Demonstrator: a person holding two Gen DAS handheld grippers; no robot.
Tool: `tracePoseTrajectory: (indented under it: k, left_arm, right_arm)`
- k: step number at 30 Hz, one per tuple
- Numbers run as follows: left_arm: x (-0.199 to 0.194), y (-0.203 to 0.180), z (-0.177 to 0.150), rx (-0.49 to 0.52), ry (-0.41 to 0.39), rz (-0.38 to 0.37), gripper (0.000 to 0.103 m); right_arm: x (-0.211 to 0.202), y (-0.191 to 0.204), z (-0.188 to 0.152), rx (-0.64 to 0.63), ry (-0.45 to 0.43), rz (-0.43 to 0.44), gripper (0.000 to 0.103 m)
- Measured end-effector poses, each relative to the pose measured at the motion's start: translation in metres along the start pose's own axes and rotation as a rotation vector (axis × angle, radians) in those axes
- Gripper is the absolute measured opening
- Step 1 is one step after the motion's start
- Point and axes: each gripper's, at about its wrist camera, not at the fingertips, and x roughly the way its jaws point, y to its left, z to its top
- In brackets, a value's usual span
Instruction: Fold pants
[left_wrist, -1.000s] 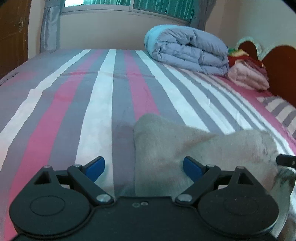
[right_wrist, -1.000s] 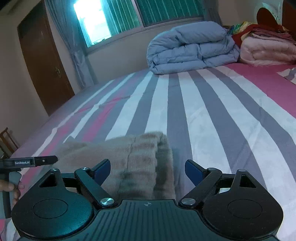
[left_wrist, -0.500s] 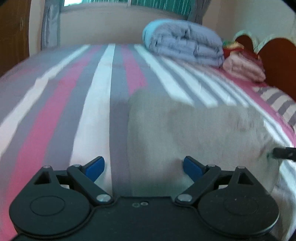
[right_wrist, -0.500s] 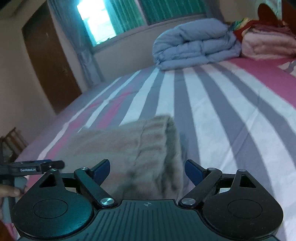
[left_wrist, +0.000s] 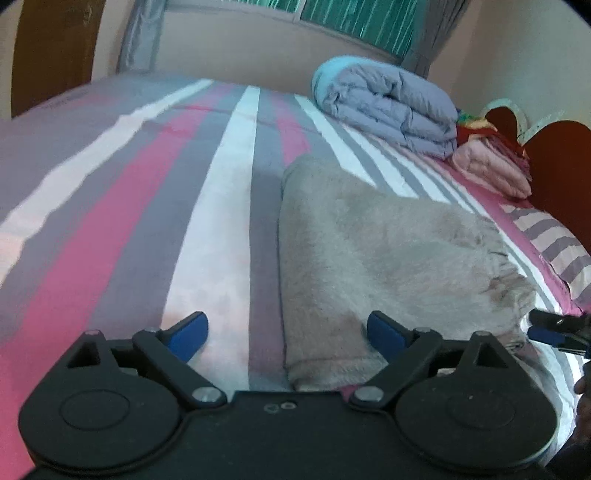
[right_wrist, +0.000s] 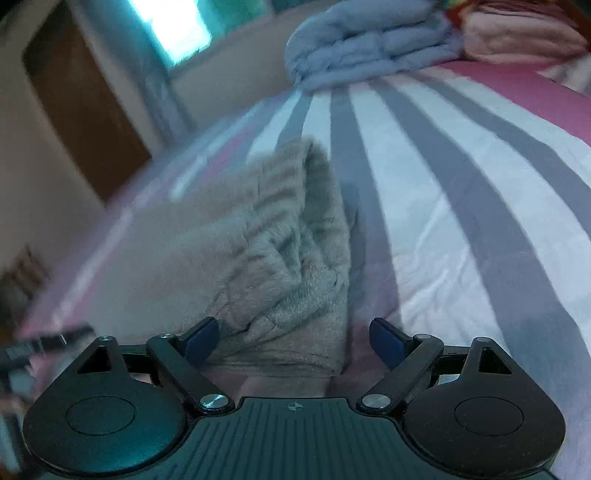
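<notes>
Lying folded on the striped bed (left_wrist: 229, 206), the pants (left_wrist: 388, 258) sit before both wide-open, empty grippers, left (left_wrist: 288, 332) at one end, right (right_wrist: 291, 336) at the other.

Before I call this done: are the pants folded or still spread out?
Folded. The pants lie as a thick, layered bundle on the bed, with stacked edges at the near end; both tongs are open.
</notes>
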Motion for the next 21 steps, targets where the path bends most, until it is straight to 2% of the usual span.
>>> tracePoseTrajectory:
  k: [4, 7, 10, 16, 21]
  left_arm:
    - [-0.011, 0.001, -0.005, -0.027, -0.013, 0.005, 0.087]
    - [-0.015, -0.001, -0.007, -0.023, -0.009, 0.010, 0.087]
    - [-0.019, -0.002, -0.009, -0.014, -0.004, 0.015, 0.087]
    - [-0.022, -0.001, 0.002, 0.008, -0.017, -0.010, 0.087]
    - [0.010, 0.023, 0.022, -0.066, 0.065, -0.097, 0.087]
  right_arm:
    - [-0.032, -0.018, -0.005, 0.127, -0.119, 0.096, 0.088]
    - [-0.038, -0.029, -0.004, 0.185, -0.137, 0.131, 0.088]
    - [-0.042, -0.037, 0.000, 0.246, -0.130, 0.164, 0.088]
    - [-0.038, -0.034, -0.010, 0.258, -0.110, 0.199, 0.088]
    - [-0.024, -0.042, -0.010, 0.318, -0.095, 0.197, 0.088]
